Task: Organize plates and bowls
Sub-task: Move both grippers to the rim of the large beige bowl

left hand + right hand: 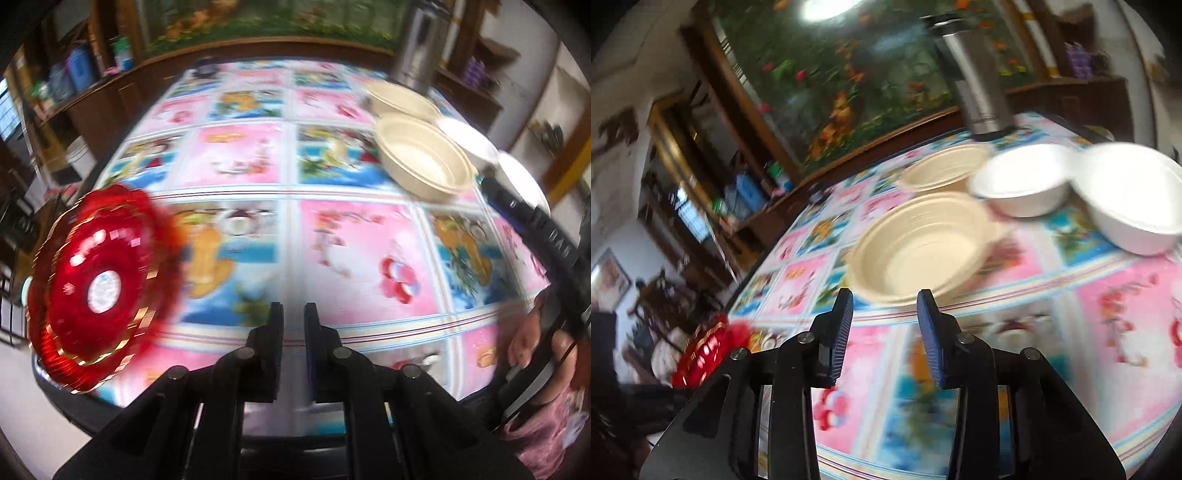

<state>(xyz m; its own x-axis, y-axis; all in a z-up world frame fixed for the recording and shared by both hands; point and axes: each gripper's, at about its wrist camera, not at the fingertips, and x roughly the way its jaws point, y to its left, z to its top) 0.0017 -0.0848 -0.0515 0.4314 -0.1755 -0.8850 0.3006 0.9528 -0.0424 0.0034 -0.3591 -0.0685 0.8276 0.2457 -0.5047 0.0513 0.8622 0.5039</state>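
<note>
Bowls on table, flask behind

Motion blur smears the red plate and tablecloth pictures.

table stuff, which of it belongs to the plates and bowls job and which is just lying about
Part of the job:
- red plate at the table edge
- near beige bowl
- far beige bowl
- two white bowls and, side by side

Just lying about:
- steel flask, standing behind the bowls
- patterned tablecloth
- shelf clutter behind the table
</note>
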